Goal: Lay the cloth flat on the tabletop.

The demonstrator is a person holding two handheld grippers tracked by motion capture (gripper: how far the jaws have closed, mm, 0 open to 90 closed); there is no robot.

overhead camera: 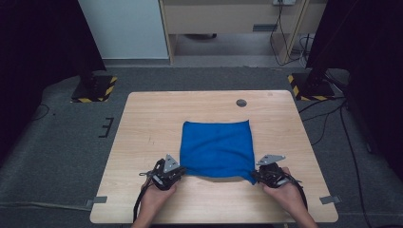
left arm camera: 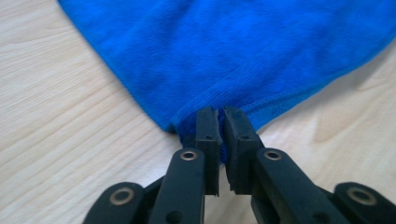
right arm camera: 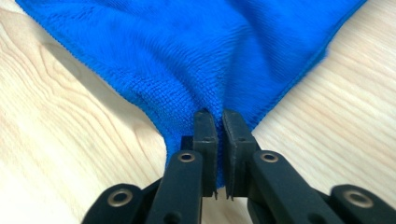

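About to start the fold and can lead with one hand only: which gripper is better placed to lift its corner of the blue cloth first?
Neither clearly: left gripper and right gripper each pinch a near corner of the blue cloth.

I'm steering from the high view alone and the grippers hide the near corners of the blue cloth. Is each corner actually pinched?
Observer: Yes on the left. The left gripper has its jaws closed on the blue cloth at a corner.
Operator: And the right?
Observer: The right gripper is shut on its corner too, fabric bunched between the pads.
Operator: Any lift?
Observer: The hem beside the right gripper rises off the table, casting a shadow.
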